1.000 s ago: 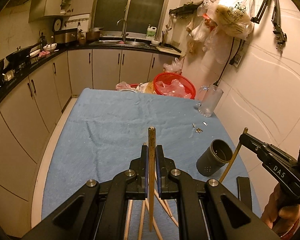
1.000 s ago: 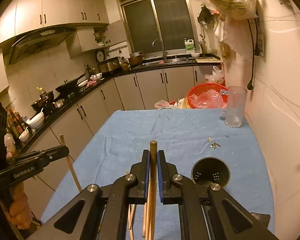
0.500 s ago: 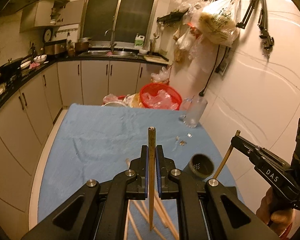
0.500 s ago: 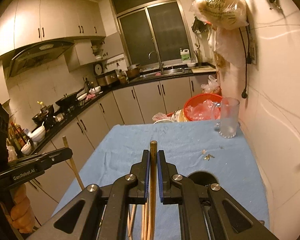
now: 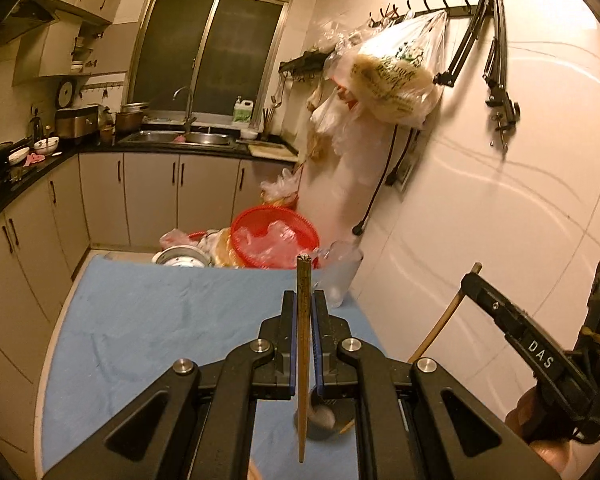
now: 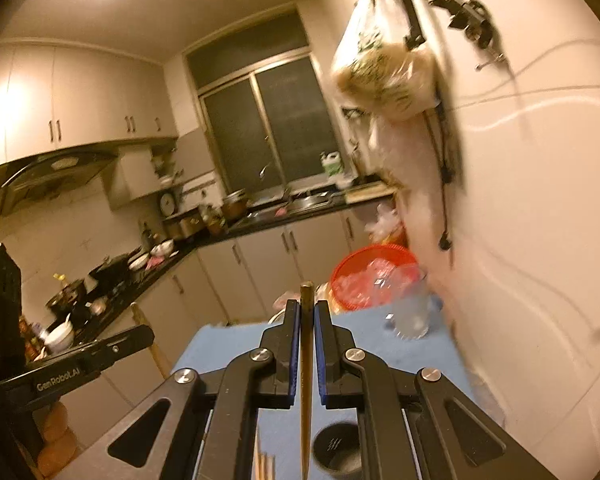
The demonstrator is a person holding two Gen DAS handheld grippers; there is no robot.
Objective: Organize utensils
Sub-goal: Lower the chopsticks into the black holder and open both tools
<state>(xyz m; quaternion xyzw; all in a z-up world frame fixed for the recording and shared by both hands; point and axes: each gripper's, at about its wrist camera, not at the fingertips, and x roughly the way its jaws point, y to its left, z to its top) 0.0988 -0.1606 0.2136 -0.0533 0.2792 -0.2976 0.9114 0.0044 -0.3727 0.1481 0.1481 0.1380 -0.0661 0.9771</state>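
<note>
My left gripper (image 5: 304, 300) is shut on a wooden chopstick (image 5: 302, 344) held nearly upright, its lower tip hanging just beside the dark grey utensil cup (image 5: 326, 420) on the blue cloth. My right gripper (image 6: 307, 308) is shut on another wooden chopstick (image 6: 306, 380), also upright, its tip left of the same cup (image 6: 336, 450). In the left wrist view the right gripper (image 5: 476, 280) shows at the right with its chopstick (image 5: 440, 326) slanting down toward the cup. In the right wrist view the left gripper (image 6: 140, 334) shows at the left. More chopsticks (image 6: 266, 466) lie on the cloth.
The blue cloth (image 5: 148, 320) covers the table. At its far end stand a red basket (image 5: 274, 240) with plastic bags, a clear glass (image 5: 342, 276) and a metal bowl (image 5: 180, 258). A white wall (image 5: 500, 200) runs along the right. Kitchen cabinets (image 5: 40, 240) line the left.
Both grippers have risen and tilted up with their chopsticks. The cup now sits low beneath the fingers in both views. The left chopstick tip hangs nearer the cup.
</note>
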